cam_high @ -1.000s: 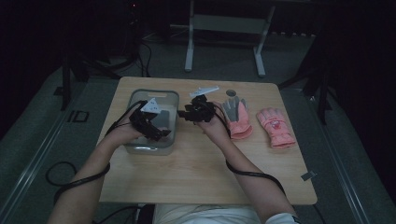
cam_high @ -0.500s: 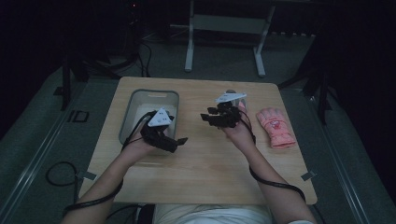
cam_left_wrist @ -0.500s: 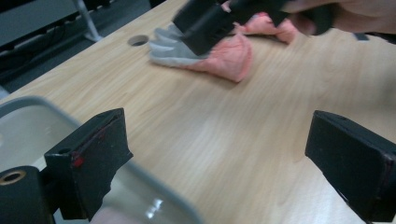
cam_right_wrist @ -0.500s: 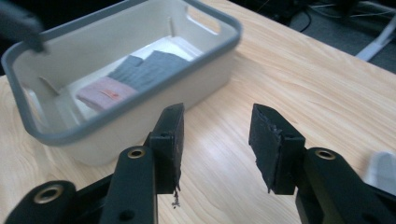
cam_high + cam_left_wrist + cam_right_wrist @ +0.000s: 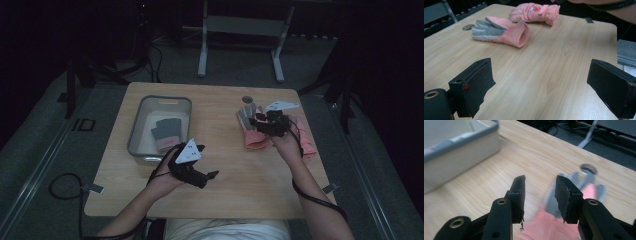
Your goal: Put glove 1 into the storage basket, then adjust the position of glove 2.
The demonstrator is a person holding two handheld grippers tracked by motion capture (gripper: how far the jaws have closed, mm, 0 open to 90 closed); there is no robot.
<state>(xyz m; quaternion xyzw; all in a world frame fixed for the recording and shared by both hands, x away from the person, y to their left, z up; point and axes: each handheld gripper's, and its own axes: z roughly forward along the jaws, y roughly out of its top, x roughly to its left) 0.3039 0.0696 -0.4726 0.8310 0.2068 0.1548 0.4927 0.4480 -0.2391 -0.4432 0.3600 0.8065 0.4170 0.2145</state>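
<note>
My left gripper [image 5: 207, 161] low near front edge, jaws spread wide, empty. My right gripper [image 5: 264, 121] reaches farther out, jaws parted narrowly, nothing between. Both forearms enter from bottom.

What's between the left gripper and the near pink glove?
Bare wood tabletop. In the left gripper view, nothing lies between the left gripper, jaws wide apart, and the near pink glove.

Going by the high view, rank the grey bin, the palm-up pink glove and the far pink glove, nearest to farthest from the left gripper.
From the left gripper:
1. Grey bin, just beyond it, table's left.
2. Palm-up pink glove, across the middle, under the right gripper.
3. Far pink glove, by the right edge.
</note>
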